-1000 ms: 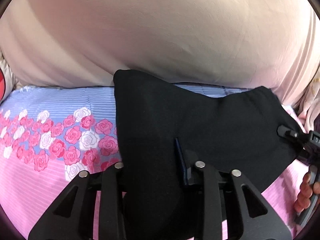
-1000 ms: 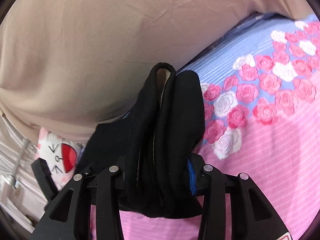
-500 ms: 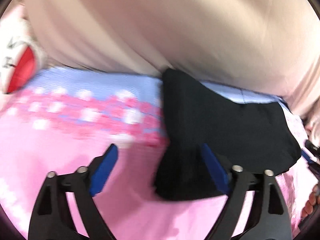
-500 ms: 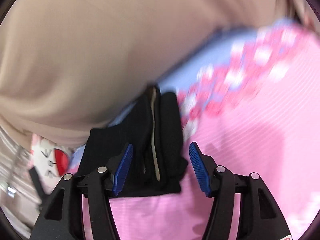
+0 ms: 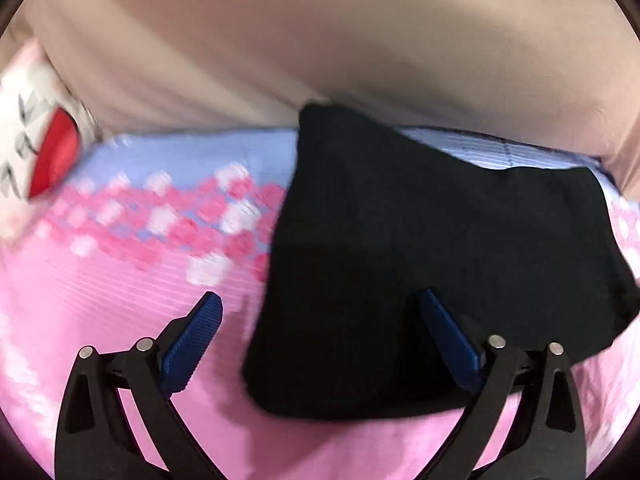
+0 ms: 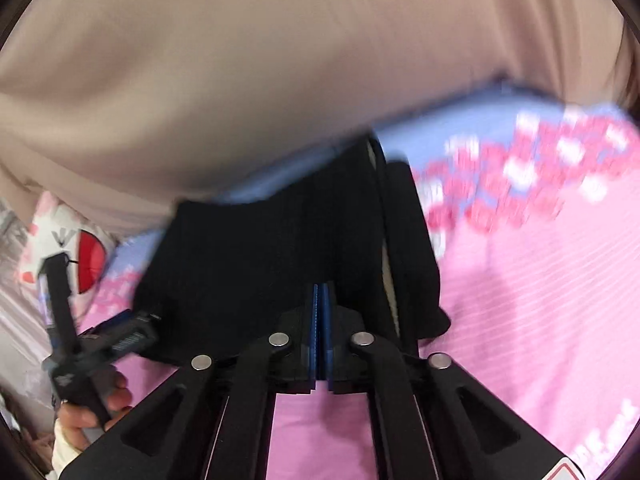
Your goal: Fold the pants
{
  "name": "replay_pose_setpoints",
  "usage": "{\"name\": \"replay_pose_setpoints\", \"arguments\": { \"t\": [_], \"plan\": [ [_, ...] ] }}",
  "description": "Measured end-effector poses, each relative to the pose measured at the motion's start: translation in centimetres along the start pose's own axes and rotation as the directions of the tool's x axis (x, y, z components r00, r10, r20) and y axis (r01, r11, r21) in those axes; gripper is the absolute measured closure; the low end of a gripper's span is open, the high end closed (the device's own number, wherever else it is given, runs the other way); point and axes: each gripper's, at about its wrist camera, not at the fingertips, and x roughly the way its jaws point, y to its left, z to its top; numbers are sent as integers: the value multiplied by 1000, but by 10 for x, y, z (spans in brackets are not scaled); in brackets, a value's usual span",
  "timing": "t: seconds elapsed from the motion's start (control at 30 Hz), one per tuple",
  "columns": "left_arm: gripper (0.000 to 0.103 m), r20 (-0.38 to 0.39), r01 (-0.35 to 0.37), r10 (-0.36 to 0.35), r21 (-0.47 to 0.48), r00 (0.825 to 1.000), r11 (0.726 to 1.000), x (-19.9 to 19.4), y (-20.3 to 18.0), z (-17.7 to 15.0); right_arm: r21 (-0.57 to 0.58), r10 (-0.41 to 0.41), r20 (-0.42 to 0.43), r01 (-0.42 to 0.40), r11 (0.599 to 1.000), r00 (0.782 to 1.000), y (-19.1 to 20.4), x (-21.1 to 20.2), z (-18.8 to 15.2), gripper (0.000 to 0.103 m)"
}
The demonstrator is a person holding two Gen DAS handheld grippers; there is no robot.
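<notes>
The bed (image 5: 100, 320), covered in a pink sheet with a rose band, fills the area beneath and to both sides of both sets of jaws. A beige quilt (image 5: 320, 40) rises beyond them. The black pants (image 5: 440, 240) lie on the bed as a compact folded bundle, directly ahead of the left gripper (image 5: 320, 320) and overlapping the line of its right-hand finger; in the right wrist view the layered edge sits just ahead of the jaws. The left gripper's jaws stand wide apart and hold nothing. The right gripper (image 6: 320, 300) has its jaws pressed together, empty.

Assessment: folding appears finished or nearly so, the step in hand being release and withdrawal. Any next move would call for checking the stacked edges and smoothing.
</notes>
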Motion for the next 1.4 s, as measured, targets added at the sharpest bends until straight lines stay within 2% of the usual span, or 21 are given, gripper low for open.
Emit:
{"name": "replay_pose_setpoints", "arguments": {
  "t": [0.07,0.1,0.2,0.37,0.53,0.7,0.83,1.0,1.07,1.13,1.2,1.23,1.27,1.3,1.33,1.4],
  "plan": [
    [6,43,-13,13,16,999,1000,-26,3,-5,-9,17,52,-17,1000,999,8,-25,-5,99],
    [6,51,-6,5,25,999,1000,-37,4,-9,-21,5,77,-3,1000,997,12,-35,-9,93],
    [6,57,14,-16,39,998,999,-61,7,-23,-61,-49,132,57,997,990,16,-59,-26,92],
    [6,71,21,-25,53,997,998,-79,-4,-41,-117,-104,185,127,985,977,34,-63,-54,92],
    [6,82,54,-57,35,995,998,-70,-6,-59,-150,-126,143,148,978,982,35,-48,-75,92],
    [6,127,22,-27,36,992,999,-66,-2,-70,-189,-174,132,197,962,976,38,-38,-89,92],
    [6,158,23,-28,32,987,999,-67,1,-71,-182,-174,121,194,964,977,37,-35,-90,92],
    [6,148,6,-14,55,989,998,-63,-4,-73,-160,-170,112,186,969,979,33,-34,-90,92],
    [6,137,20,-27,51,990,998,-66,-3,-73,-161,-165,112,182,970,980,34,-36,-91,92],
    [6,144,82,-85,32,986,996,-80,6,-70,-156,-140,111,156,975,984,36,-42,-90,92],
    [6,135,133,-134,15,982,991,-89,15,-60,-124,-82,117,96,988,990,36,-56,-83,91],
    [5,117,168,-167,3,979,986,-91,22,-49,-98,-55,125,68,993,991,33,-63,-73,88],
    [5,98,184,-183,-8,978,983,-89,25,-41,-79,-51,125,61,995,991,29,-65,-63,72],
    [5,69,203,-201,-26,977,979,-83,30,-31,-64,-61,117,68,996,991,25,-62,-52,43],
    [5,35,222,-220,-54,975,974,-70,35,-21,-51,-76,100,81,995,992,20,-57,-44,35],
    [5,-25,221,-224,-106,974,970,-38,43,-13,-3,-127,77,128,992,989,0,-39,-26,35]
  ]
}}
